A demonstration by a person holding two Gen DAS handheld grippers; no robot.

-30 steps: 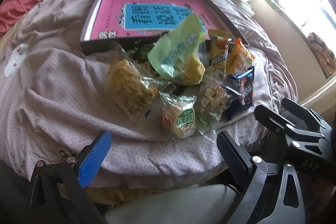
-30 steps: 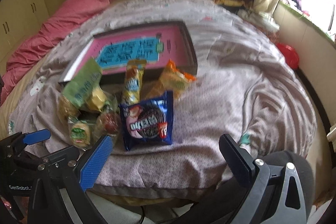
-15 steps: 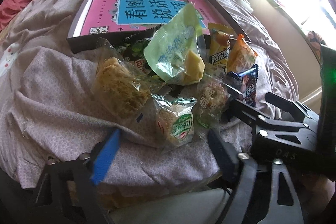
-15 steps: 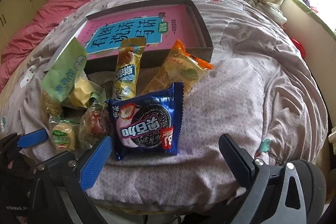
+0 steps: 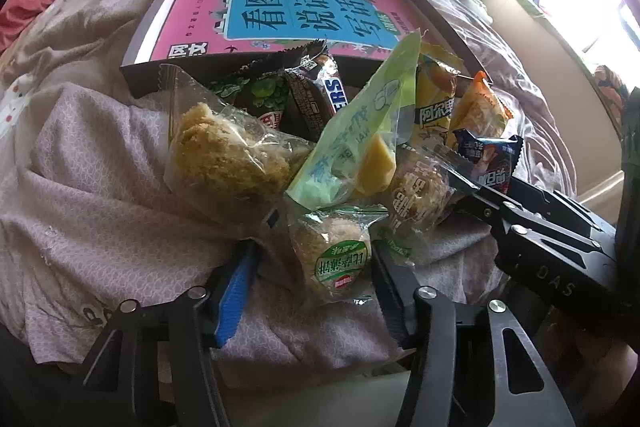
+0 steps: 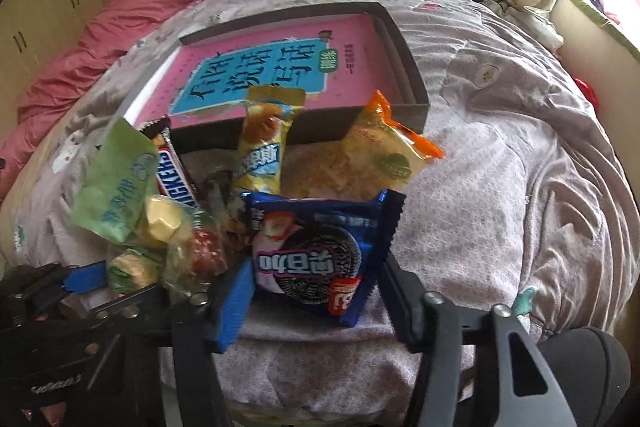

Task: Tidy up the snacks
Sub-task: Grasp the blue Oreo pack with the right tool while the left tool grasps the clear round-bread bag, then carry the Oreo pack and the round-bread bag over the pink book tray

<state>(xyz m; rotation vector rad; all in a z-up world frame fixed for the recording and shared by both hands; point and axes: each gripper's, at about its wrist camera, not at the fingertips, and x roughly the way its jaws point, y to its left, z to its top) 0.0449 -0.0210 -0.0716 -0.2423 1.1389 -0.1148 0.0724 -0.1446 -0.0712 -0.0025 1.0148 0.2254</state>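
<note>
Both jaws closing to lift snacks toward the box [image 6: 416,95]: left gripper [image 5: 308,279] around green-label cake [image 5: 332,259], right gripper [image 6: 316,301] around Oreo pack [image 6: 316,259], neither pressed yet

Pink book [image 5: 280,15] with blue title panel, lying in dark shallow box: large Chinese characters "看图说话写话". Dark brown chocolate bar wrapper [image 6: 174,173]: "SNICKERS". Black body of right gripper [image 5: 560,259]: "DAS". Blue cookie packet [image 6: 316,259]: Chinese lettering, upside down.
</note>
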